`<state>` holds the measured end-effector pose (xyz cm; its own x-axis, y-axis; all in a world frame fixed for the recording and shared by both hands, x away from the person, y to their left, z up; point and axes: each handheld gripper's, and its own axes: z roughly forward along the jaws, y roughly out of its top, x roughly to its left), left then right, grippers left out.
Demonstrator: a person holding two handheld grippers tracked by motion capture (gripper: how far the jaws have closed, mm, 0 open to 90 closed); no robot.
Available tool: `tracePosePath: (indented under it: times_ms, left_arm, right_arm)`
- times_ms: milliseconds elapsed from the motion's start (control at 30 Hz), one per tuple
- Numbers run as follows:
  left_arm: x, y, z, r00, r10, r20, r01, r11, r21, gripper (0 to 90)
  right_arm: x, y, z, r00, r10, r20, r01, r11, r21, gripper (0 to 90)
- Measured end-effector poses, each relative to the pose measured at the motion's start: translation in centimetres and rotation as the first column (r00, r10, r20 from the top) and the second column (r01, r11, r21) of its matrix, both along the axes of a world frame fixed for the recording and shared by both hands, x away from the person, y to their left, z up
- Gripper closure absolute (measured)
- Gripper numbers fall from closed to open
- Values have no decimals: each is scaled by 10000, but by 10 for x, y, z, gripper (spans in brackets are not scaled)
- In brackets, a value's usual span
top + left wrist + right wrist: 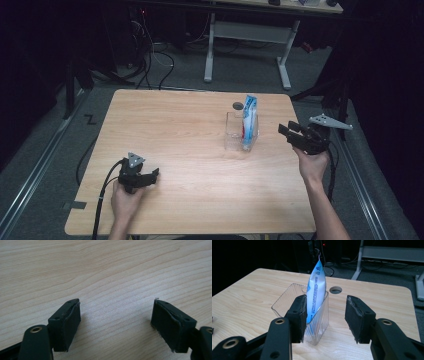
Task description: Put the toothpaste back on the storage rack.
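A blue and white pouch (249, 120) stands upright in a clear container (235, 131) on the wooden surface (190, 165), the right gripper (290, 134) spread and empty just beside it, the left gripper (150, 176) spread near the front edge.

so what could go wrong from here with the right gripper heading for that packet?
1. The blue-and-white packet stands tall in the light clear plastic container; a sideways nudge from the right gripper could tip both.
2. Its jaws stand open but off-centre: one pad overlaps the container's wall in the right gripper view, so closing may catch the wall rather than the packet.
3. The left gripper rests far off, so nothing steadies the container.
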<state>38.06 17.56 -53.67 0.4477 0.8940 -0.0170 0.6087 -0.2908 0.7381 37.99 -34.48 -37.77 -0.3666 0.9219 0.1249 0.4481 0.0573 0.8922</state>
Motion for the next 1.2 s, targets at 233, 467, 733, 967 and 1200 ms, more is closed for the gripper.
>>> tracePosePath:
  times_ms: [233, 467, 733, 967, 1200]
  left_arm:
    - [0, 0, 0, 10000, 1, 5, -1, 10000, -2, 239]
    - [0, 0, 0, 10000, 1, 0, -1, 10000, -1, 239]
    - [0, 0, 0, 10000, 1, -1, -1, 10000, -2, 239]
    - [0, 0, 0, 10000, 2, 0, -2, 10000, 1, 239]
    - [0, 0, 0, 10000, 4, -1, -4, 10000, -2, 239]
  right_arm:
    - [-8, -5, -5, 10000, -41, -1, 41, 9999, 145, 525]
    - [-17, -9, -11, 10000, -76, -11, 76, 9995, 316, 525]
    - [-25, -9, -20, 9999, 28, -122, -23, 9993, 385, 538]
    - [-29, -7, -28, 9997, 125, -197, -118, 9993, 358, 542]
    - [-32, -5, -36, 9995, 165, -280, -155, 9992, 361, 547]
